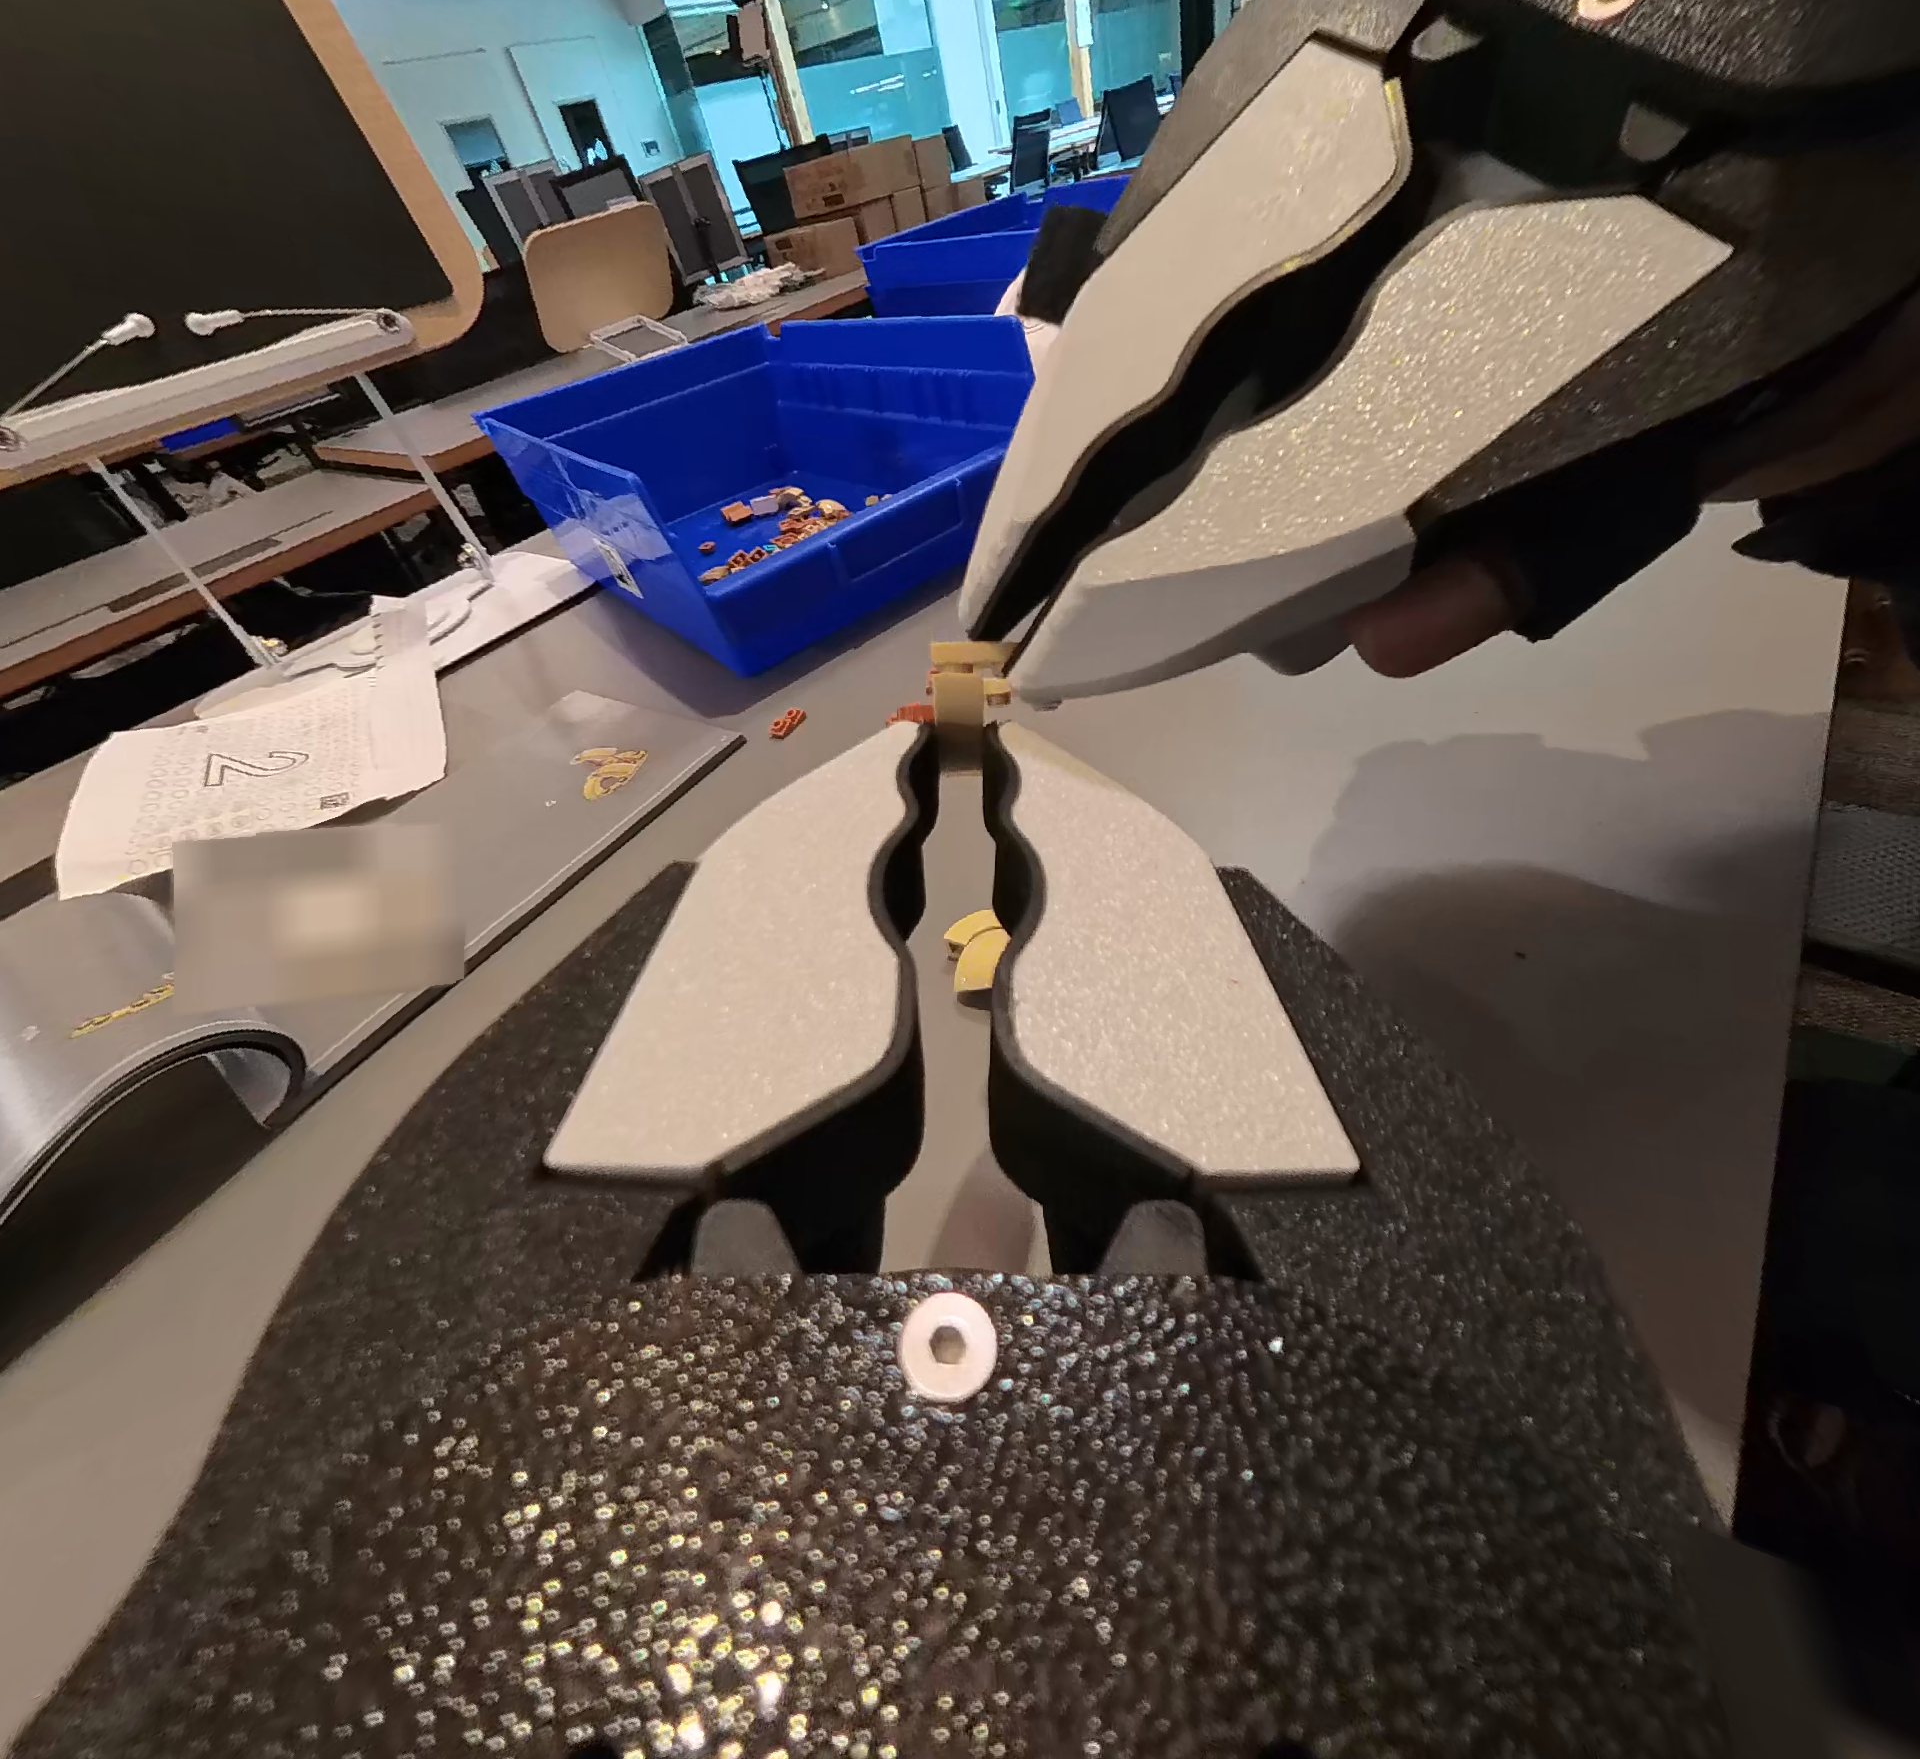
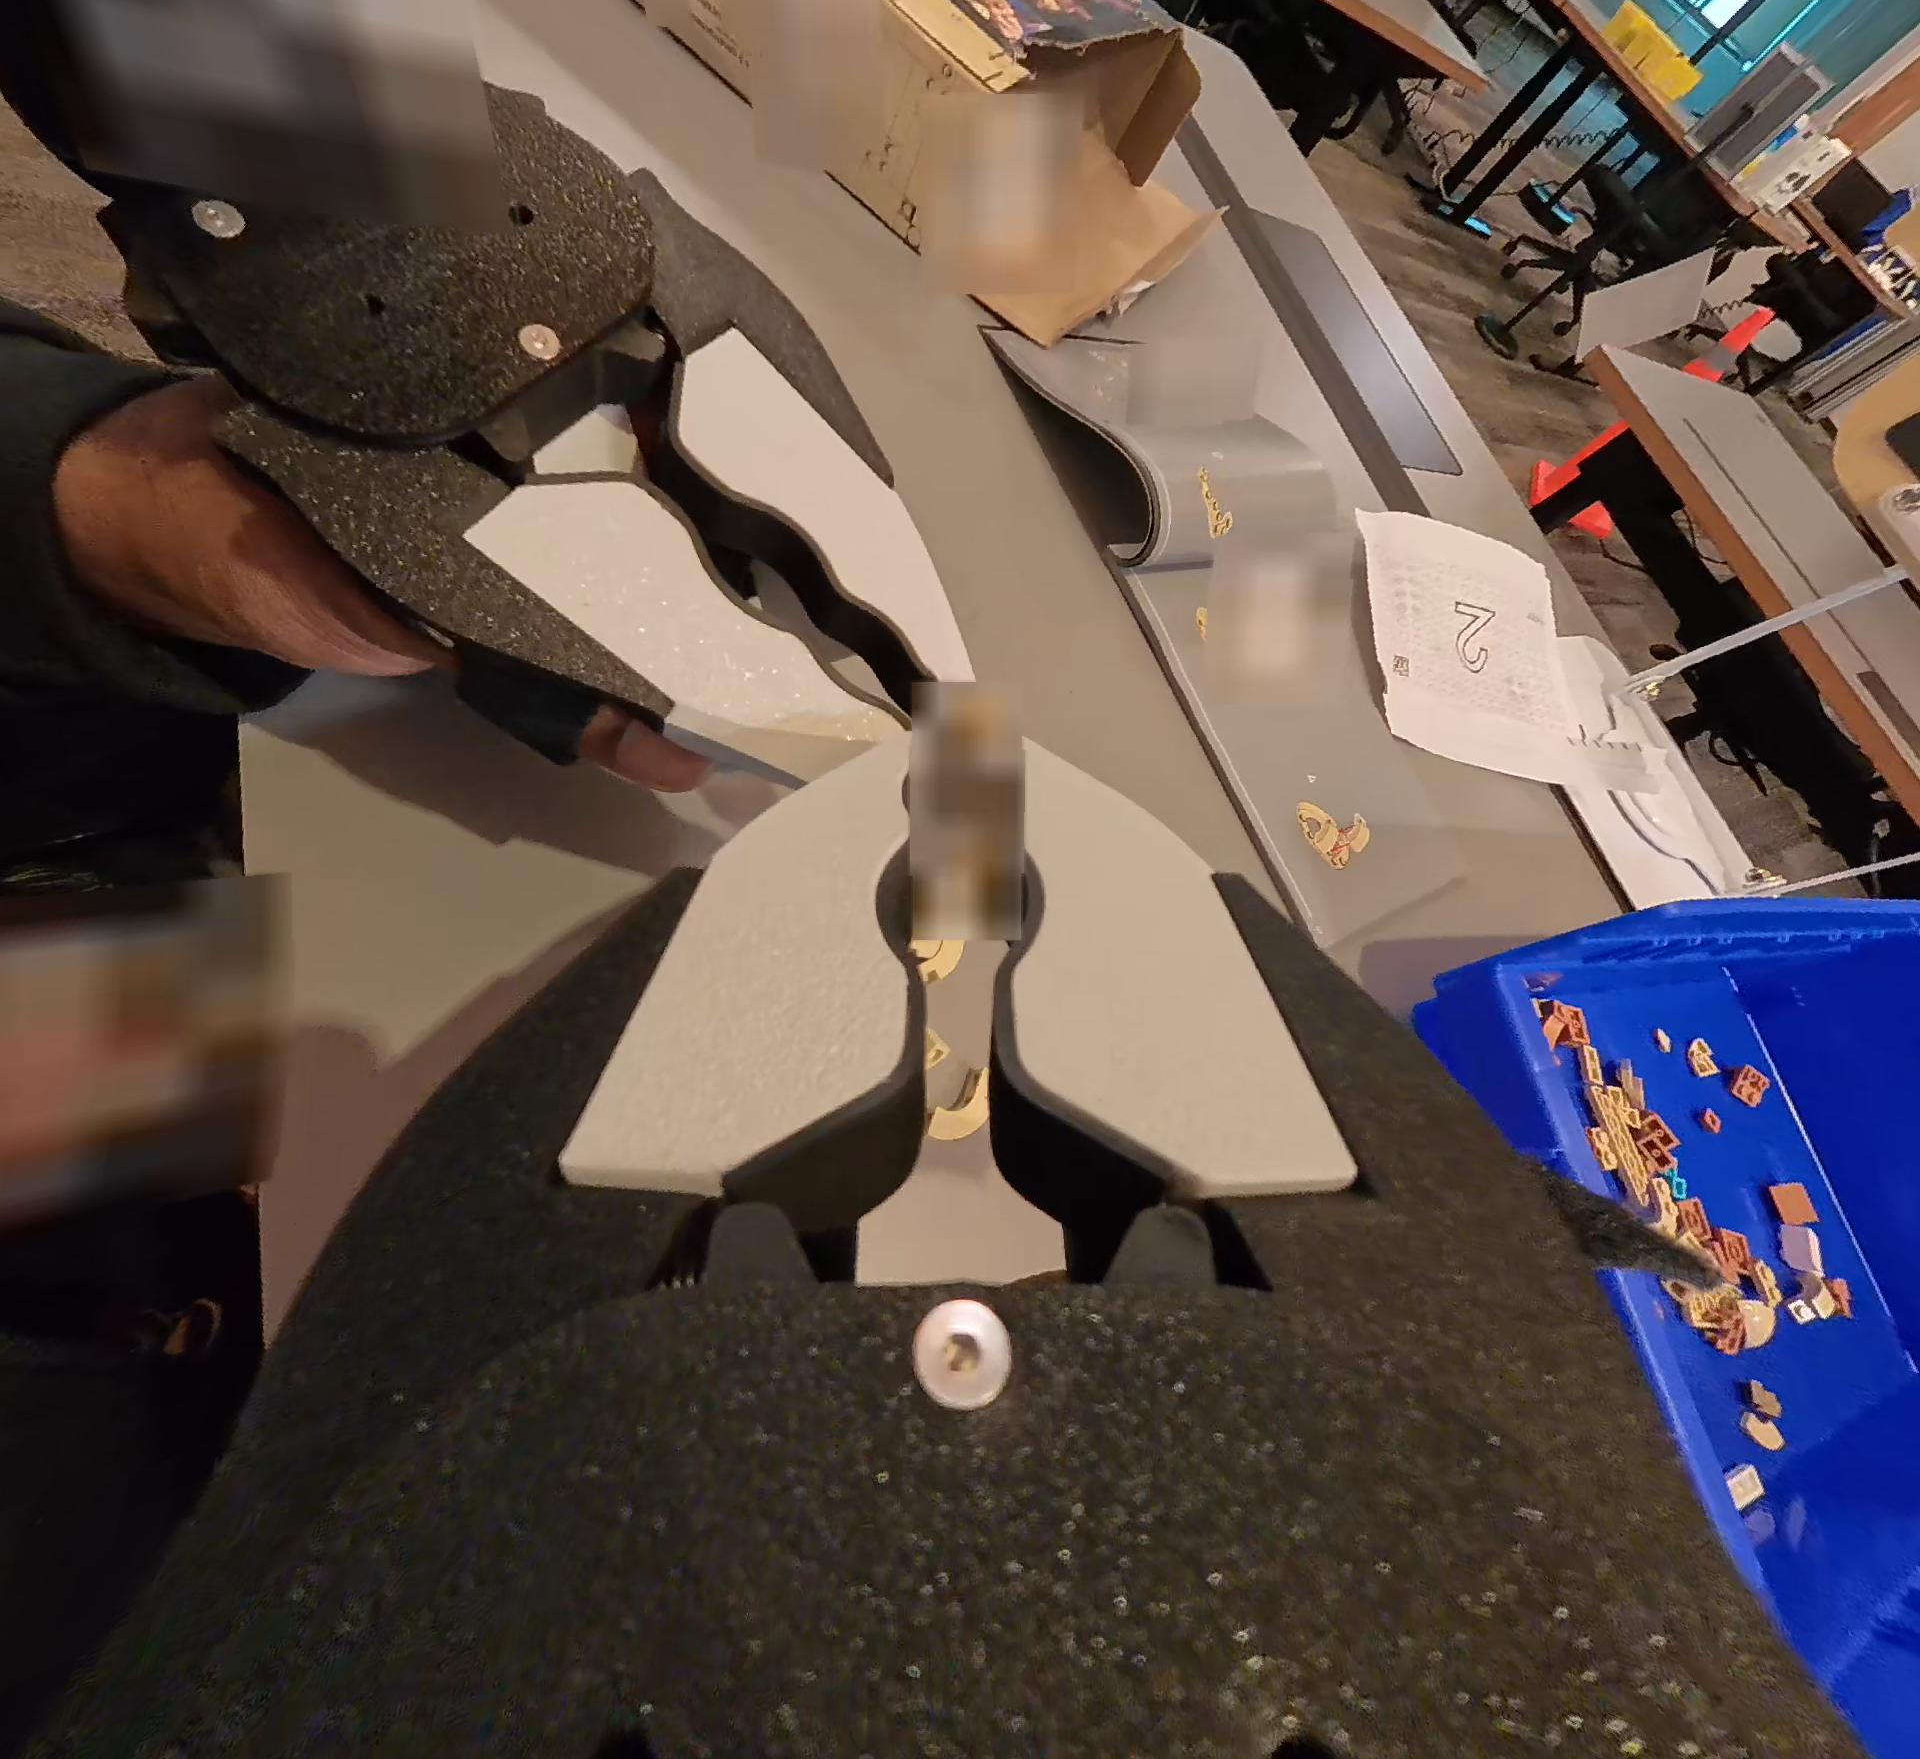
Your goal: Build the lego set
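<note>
The tan lego piece (image 1: 958,710) is sitting clamped between my left gripper's (image 1: 961,741) nearly closed tips, above the grey table (image 1: 1455,878). My right gripper (image 1: 1003,660) is reaching in from the right, pinching a smaller tan brick (image 1: 961,655) against its top. Spare curved pieces (image 1: 977,953) are lying below; the blue bin (image 1: 748,483) is sitting behind.

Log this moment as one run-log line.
left gripper: shut on tan piece | right gripper: shut on small tan piece, meeting it | loose tan pieces on table | bin: spare bricks
</note>
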`<state>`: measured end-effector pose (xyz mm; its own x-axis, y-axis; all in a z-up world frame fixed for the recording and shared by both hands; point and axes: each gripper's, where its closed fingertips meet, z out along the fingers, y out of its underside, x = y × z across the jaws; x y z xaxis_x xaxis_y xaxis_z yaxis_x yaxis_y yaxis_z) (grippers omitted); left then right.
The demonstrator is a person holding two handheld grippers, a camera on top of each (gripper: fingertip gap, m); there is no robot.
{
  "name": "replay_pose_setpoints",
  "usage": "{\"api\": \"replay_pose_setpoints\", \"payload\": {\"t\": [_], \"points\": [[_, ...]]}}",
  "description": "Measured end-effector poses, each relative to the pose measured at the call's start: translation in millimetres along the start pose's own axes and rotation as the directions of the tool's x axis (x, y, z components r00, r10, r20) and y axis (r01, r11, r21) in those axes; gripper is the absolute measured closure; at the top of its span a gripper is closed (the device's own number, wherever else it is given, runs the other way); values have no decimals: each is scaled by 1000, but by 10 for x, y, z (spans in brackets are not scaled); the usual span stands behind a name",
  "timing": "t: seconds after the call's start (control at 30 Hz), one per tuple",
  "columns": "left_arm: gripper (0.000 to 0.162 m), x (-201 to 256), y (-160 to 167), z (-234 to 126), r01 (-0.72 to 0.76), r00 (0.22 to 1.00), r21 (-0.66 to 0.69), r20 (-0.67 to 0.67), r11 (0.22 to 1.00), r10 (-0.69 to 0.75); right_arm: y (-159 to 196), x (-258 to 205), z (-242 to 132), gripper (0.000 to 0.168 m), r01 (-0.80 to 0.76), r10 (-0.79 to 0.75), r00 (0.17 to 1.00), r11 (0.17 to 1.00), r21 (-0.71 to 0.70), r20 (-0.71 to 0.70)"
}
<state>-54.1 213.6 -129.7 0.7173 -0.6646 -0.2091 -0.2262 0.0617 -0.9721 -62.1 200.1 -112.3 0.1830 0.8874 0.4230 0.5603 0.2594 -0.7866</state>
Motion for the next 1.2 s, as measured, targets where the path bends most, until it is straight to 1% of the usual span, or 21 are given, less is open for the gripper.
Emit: {"api": "replay_pose_setpoints", "payload": {"t": [0.47,0.73,1.2], "points": [[155,0,54,7,-31,999,-42,8,999,32,51,-34,37,162,0,2,999,998,-57,32],[155,26,66,7,-52,999,-46,-16,998,51,68,-54,26,162,-4,13,992,997,-79,125],[155,67,97,17,-68,997,-64,-48,996,65,108,-86,14,162,-8,49,956,990,-142,289]]}}
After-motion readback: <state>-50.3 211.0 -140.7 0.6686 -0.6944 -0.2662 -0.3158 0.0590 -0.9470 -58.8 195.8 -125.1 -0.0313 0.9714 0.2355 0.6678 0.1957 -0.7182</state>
